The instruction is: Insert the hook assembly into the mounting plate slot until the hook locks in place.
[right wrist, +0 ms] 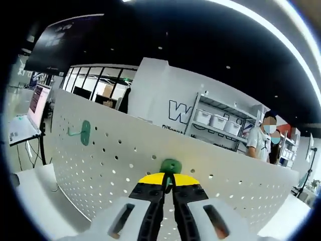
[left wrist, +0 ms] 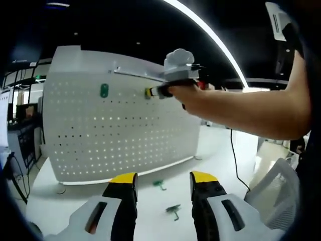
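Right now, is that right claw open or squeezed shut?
Shut. In the right gripper view the right claw has its yellow tips pinched on a green hook held against the white pegboard.

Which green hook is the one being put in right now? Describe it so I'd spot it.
Find the white pegboard. Against its face, the right gripper pinches a green hook between yellow-tipped jaws. The other mounted hook hangs free, and two more lie on the table.

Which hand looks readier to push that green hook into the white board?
The right gripper: it grips a green hook at the pegboard. The left gripper hangs open, farther back.
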`<state>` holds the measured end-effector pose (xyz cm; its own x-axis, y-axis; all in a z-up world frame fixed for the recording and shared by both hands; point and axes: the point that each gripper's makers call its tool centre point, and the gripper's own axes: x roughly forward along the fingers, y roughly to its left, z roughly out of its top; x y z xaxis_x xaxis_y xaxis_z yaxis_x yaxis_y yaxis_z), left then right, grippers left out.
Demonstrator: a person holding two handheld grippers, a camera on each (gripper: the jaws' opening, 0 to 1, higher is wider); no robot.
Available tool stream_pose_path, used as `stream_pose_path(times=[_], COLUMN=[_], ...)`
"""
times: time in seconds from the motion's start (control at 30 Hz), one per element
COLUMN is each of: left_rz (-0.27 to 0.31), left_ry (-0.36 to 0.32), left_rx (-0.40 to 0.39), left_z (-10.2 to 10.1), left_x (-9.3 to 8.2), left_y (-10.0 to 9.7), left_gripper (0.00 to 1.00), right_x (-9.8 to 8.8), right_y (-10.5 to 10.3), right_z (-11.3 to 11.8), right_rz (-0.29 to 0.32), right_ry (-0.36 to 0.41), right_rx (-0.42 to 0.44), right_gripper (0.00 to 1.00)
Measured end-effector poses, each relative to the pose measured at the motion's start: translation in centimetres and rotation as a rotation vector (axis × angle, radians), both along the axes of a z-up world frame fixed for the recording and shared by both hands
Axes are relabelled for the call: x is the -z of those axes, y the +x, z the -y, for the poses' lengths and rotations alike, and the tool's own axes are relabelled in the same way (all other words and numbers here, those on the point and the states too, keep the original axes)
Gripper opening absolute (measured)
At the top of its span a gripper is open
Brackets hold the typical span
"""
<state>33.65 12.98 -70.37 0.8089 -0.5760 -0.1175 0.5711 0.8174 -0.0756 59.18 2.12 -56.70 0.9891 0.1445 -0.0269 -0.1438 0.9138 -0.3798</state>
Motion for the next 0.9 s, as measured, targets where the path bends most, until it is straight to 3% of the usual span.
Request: stream_pose_path(times=[0.17, 0.33, 0.43, 0.9], left_rz=[0.001, 0.006, 0.009, -0.002], left_ry=[-0.012, -0.011, -0.007, 0.027], left_rx=[-0.016, -0.016, -0.012, -0.013], left_z=[-0.6, -0.5, -0.3, -0.1], left_x=[-0.2, -0.2, -0.3, 0.3], left_y=[0.0, 0.1, 0.1, 0.0], left_gripper=[0.42, 0.42, 0.42, 0.42], right_x=[0.1, 0.1, 0.1, 1.3], right_y=[0.0, -0.1, -0.3, -1.4], right_z=[-0.1, 0.1, 0.1, 0.9], right_rz=[0.01, 0.01, 0.008, -0.027], right_ry=[-0.059, -0.048, 0.013, 0.086], right_rx=[0.015, 0.007, -0.018, -0.061], right_gripper=[0.04, 0.04, 0.05, 0.1])
